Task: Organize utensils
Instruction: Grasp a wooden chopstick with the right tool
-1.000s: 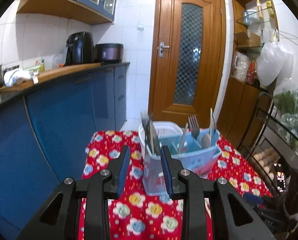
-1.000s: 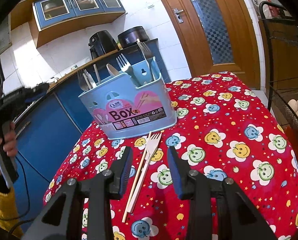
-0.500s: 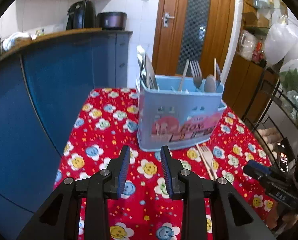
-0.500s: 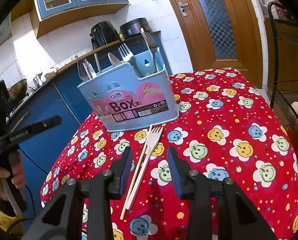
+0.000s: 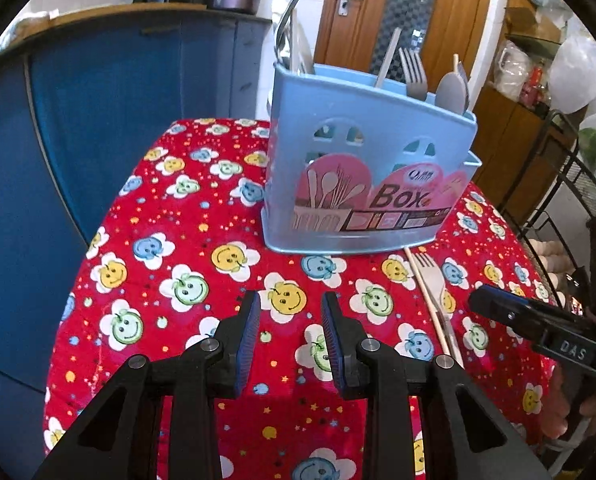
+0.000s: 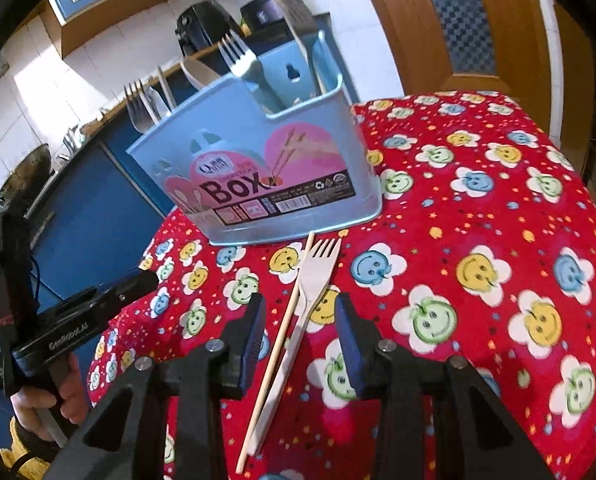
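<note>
A light blue utensil box [image 5: 361, 184] marked "Box" stands on the red flowered tablecloth [image 5: 178, 248], holding several forks, spoons and a chopstick. It also shows in the right wrist view [image 6: 266, 176]. A pale plastic fork [image 6: 309, 292] and a wooden chopstick [image 6: 282, 332] lie side by side on the cloth in front of the box; they also show in the left wrist view, fork [image 5: 433, 284]. My right gripper [image 6: 301, 326] is open, low over the fork and chopstick, straddling them. My left gripper [image 5: 290, 336] is open and empty, left of the fork.
A blue kitchen counter [image 5: 98, 100] runs along the left with an air fryer [image 6: 202, 28] and a pot on it. A wooden door [image 5: 401, 8] is behind. A wire rack [image 5: 557, 200] with eggs stands at the right of the table.
Both grippers have moved closer to the table and the box. My right gripper has come down over the fork and chopstick. Both stayed open.
</note>
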`<state>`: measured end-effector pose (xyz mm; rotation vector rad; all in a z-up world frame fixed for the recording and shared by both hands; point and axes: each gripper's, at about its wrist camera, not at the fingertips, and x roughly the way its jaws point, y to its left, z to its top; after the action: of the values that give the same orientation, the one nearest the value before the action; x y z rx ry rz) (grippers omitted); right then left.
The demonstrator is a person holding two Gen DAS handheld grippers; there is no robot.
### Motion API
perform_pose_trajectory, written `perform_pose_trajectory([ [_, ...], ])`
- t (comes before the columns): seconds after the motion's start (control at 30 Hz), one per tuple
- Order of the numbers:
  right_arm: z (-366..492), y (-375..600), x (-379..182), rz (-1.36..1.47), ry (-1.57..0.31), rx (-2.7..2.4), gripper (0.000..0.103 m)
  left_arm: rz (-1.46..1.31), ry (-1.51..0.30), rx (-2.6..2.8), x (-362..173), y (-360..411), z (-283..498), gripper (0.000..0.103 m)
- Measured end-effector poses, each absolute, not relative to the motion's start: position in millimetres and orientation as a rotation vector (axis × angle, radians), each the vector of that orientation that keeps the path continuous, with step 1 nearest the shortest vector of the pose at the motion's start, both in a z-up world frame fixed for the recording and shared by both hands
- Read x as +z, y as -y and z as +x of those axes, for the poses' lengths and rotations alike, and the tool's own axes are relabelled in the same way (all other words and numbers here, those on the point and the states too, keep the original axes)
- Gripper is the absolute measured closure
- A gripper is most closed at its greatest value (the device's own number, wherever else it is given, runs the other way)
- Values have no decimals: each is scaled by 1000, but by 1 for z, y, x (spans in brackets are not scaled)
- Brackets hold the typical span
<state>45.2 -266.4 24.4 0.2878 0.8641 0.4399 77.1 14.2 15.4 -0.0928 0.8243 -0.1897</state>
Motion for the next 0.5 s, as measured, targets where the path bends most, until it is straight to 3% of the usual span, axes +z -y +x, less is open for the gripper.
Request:
perform_pose_trajectory([
  [0.5, 86, 257, 5, 301, -971, 470, 64, -113, -858, -188, -3, -16, 89, 71],
])
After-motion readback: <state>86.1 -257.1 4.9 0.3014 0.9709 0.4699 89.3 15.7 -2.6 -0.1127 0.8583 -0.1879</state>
